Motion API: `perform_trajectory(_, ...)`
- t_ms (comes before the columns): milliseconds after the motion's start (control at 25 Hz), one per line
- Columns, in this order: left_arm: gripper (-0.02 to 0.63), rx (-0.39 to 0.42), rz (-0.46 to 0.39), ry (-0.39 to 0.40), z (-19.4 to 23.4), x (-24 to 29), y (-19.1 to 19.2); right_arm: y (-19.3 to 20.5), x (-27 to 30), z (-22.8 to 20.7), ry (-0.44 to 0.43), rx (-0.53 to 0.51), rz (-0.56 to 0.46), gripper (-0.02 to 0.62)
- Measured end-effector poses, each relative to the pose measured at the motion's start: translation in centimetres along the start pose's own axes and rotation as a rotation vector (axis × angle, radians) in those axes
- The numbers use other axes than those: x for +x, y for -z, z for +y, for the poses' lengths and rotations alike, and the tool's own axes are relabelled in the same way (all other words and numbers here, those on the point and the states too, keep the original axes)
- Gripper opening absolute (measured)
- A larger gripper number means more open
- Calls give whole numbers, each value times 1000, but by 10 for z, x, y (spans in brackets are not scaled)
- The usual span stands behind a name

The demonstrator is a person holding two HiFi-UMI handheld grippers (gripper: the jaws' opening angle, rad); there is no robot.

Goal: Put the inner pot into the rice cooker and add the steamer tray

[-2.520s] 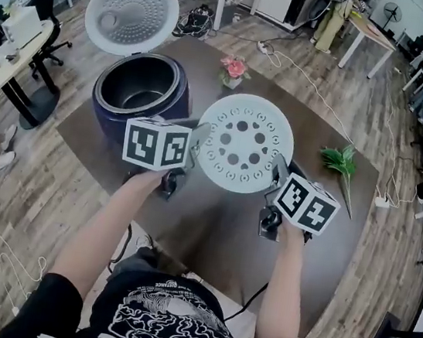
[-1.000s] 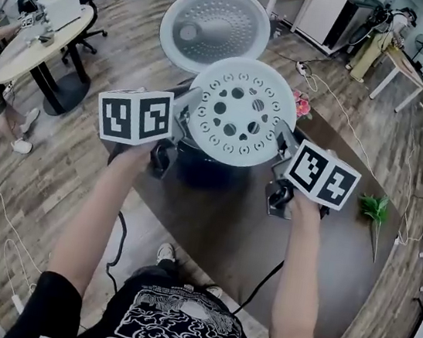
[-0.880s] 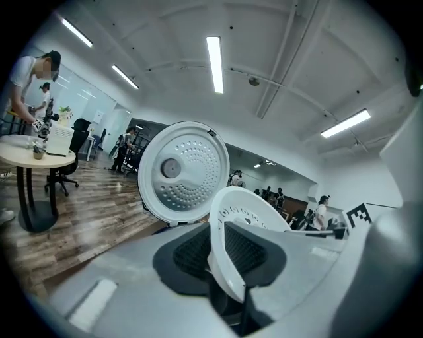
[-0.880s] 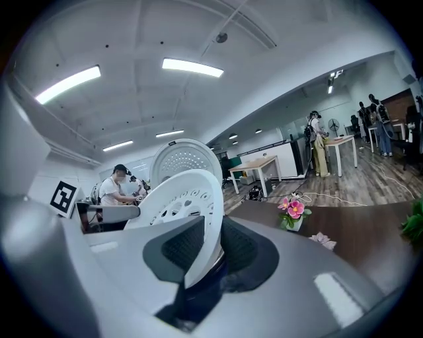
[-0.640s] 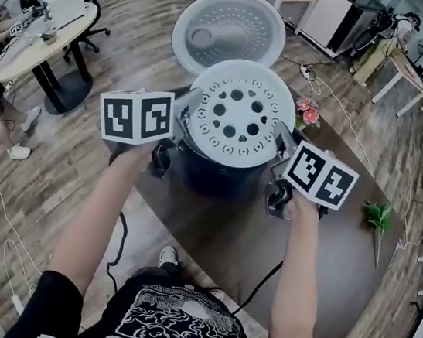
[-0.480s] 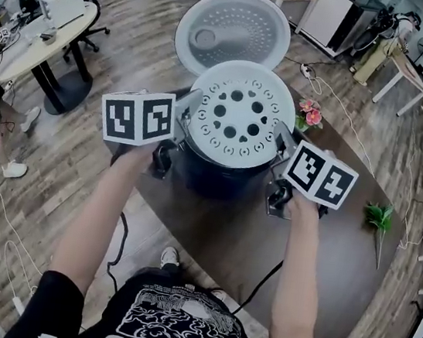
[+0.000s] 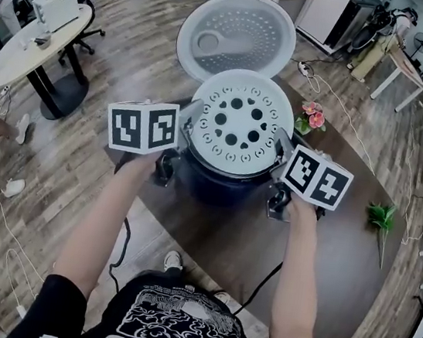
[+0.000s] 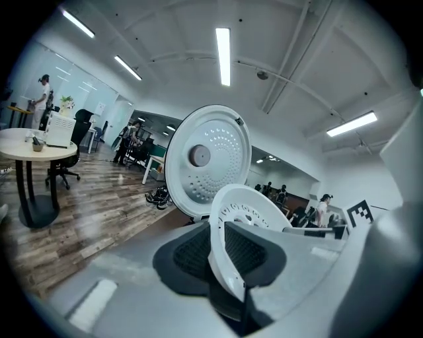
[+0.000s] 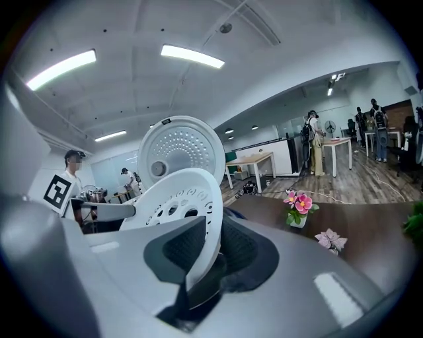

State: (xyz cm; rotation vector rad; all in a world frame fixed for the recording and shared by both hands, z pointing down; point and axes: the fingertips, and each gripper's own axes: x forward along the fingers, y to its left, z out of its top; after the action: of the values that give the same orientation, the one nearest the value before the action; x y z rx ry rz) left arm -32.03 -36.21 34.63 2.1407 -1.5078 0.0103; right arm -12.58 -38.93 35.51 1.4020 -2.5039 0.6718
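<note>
Clamps the steamer tray (image 7: 237,126) by opposite rims: left gripper (image 7: 190,116) pinched firmly on the left edge, right gripper (image 7: 281,147) on the right edge and closing a little tighter on it. Shows the thin white rim pressed between the pads in both gripper views. Compared with two and a half seconds ago, no longer hangs over the bare brown table (image 7: 318,242) to the right of the rice cooker (image 7: 217,187); now sits centred over the cooker's mouth, in front of the raised lid (image 7: 236,35), covering the opening completely. Over the last second, appears only to settle lower toward the dark body, with little sideways shift. Hides the inner pot from view; presumably already inside, but not confirmable here. Places the task at its final step: seating the tray. Cannot tell whether resting on the pot's rim or held just above it. Next, as a judgement: lower level until supported all round, then release both sides together; beware a tilt if let go on one side first.
</note>
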Motion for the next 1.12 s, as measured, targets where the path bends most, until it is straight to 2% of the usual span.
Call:
perform_trajectory(400,75,52,48,-1,7,8,10,7,8,-5,53,-18,25,72)
perform_trajectory(760,83,166,91,-21,2,15,-1,-7,8,-6,131,-108,57,99)
perform_trajectory(920,91,203,103,-30,6,21,13,8,14,-11,163,-176,66,106)
perform_trajectory(1120,101,246,125,-51,10,24,19,12,18,-13,177,-194,88,109)
